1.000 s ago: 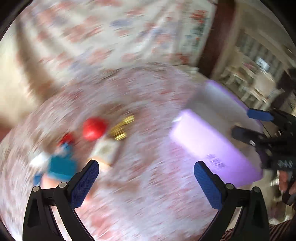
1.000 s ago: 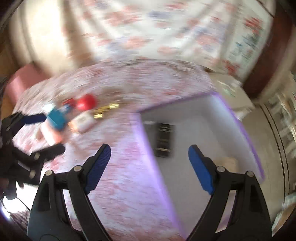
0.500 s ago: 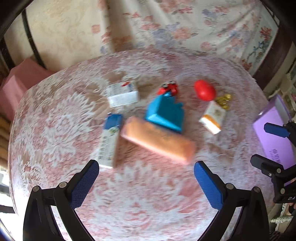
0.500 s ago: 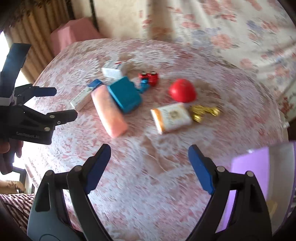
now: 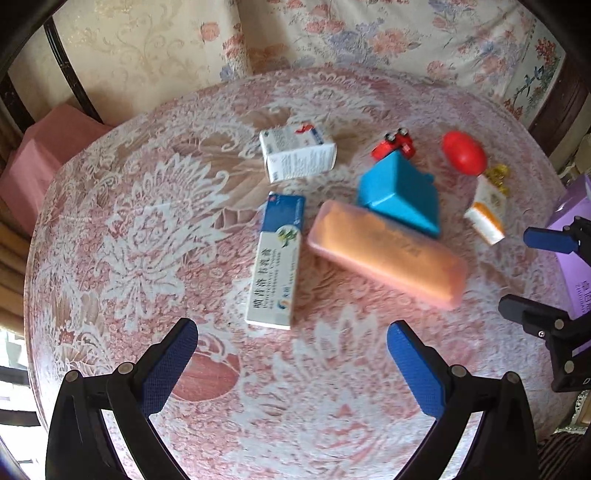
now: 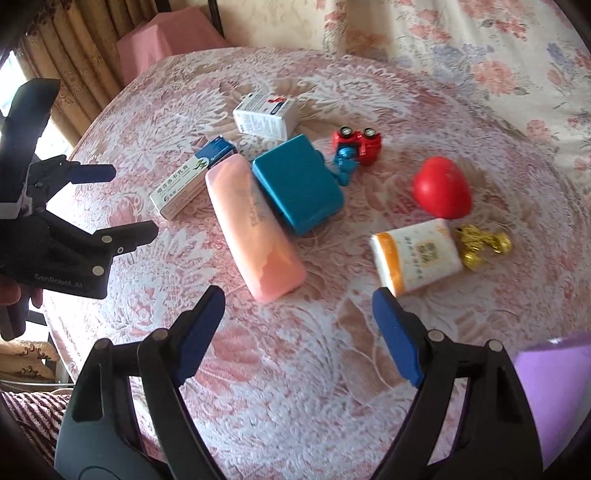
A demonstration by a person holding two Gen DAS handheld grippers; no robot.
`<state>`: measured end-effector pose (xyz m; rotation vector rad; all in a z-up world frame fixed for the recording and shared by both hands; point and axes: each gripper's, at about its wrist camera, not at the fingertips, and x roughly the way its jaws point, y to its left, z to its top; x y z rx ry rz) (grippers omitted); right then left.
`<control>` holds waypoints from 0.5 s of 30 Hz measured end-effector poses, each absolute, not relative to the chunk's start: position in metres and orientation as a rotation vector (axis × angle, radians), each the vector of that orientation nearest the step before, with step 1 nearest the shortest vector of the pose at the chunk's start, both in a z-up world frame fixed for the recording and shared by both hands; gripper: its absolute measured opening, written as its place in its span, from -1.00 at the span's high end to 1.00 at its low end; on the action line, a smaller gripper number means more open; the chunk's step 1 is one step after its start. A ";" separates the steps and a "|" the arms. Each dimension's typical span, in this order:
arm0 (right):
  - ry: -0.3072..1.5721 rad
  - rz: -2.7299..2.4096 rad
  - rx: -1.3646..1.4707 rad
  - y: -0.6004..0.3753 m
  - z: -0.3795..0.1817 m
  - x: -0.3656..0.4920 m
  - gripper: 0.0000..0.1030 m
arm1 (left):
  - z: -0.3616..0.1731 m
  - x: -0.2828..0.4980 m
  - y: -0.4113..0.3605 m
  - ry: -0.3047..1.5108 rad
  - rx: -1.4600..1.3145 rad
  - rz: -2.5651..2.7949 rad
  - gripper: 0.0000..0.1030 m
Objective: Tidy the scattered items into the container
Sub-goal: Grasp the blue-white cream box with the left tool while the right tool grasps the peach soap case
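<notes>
Scattered on the round lace-covered table point(image 5: 122, 229) lie a long blue-and-white carton point(image 5: 277, 258) point(image 6: 194, 177), a pink case point(image 5: 384, 253) point(image 6: 255, 225), a teal box point(image 5: 400, 192) point(image 6: 297, 182), a white box point(image 5: 297, 151) point(image 6: 266, 116), a red toy car point(image 5: 393, 142) point(image 6: 356, 142), a red ball point(image 5: 463, 151) point(image 6: 441, 186), an orange-and-white packet point(image 5: 485, 212) point(image 6: 415, 256) and gold trinkets point(image 6: 482, 245). The purple container point(image 5: 576, 240) point(image 6: 554, 384) shows at the right edge. My left gripper point(image 5: 291, 362) hangs open just short of the long carton. My right gripper point(image 6: 297, 332) is open, near the pink case and packet.
A floral bedspread point(image 5: 388, 33) lies beyond the table. A pink stool point(image 5: 48, 147) point(image 6: 166, 48) stands at the far left, with curtains point(image 6: 74, 59) beside it. The table's near half bears only the lace cloth. A striped sleeve point(image 6: 37, 410) shows at the lower left.
Both grippers have swung left from the purple container to face the scattered items, then moved closer to them. Both stayed open and nothing was picked up.
</notes>
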<state>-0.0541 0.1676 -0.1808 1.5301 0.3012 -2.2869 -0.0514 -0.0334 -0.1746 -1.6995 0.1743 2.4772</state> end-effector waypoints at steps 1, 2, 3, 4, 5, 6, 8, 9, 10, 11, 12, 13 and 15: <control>0.301 -2.267 1.533 0.166 -0.185 -0.056 -0.62 | -0.178 -0.054 -0.034 0.182 -1.708 2.466 -1.00; 0.302 -2.247 1.536 0.163 -0.189 -0.059 -0.62 | -0.182 -0.056 -0.035 0.191 -1.717 2.454 -1.00; 0.315 -2.234 1.529 0.161 -0.191 -0.060 -0.61 | -0.185 -0.059 -0.035 0.213 -1.719 2.449 -1.00; 0.327 -2.222 1.522 0.158 -0.193 -0.062 -0.61 | -0.188 -0.062 -0.034 0.233 -1.720 2.441 -1.00; 0.340 -2.209 1.516 0.156 -0.196 -0.063 -0.61 | -0.191 -0.064 -0.033 0.252 -1.722 2.432 -1.00; 0.344 -2.197 1.513 0.154 -0.197 -0.065 -0.61 | -0.193 -0.067 -0.032 0.265 -1.724 2.427 -1.00; 0.352 -2.185 1.525 0.154 -0.203 -0.070 -0.61 | -0.199 -0.071 -0.029 0.289 -1.729 2.418 -1.00; 0.356 -2.178 1.531 0.153 -0.206 -0.073 -0.61 | -0.201 -0.073 -0.028 0.301 -1.731 2.414 -1.00; 0.360 -2.172 1.537 0.153 -0.209 -0.075 -0.60 | -0.204 -0.075 -0.027 0.313 -1.733 2.409 -1.00; 0.364 -2.166 1.543 0.153 -0.212 -0.077 -0.57 | -0.206 -0.077 -0.026 0.325 -1.735 2.405 -1.00; 0.368 -2.160 1.549 0.152 -0.215 -0.080 -0.54 | -0.209 -0.079 -0.025 0.338 -1.737 2.400 -1.00; 0.372 -2.153 1.555 0.152 -0.218 -0.082 -0.48 | -0.211 -0.081 -0.024 0.350 -1.739 2.395 -1.00; 0.380 -2.132 1.562 0.150 -0.223 -0.084 -0.43 | -0.216 -0.085 -0.022 0.374 -1.743 2.386 -1.00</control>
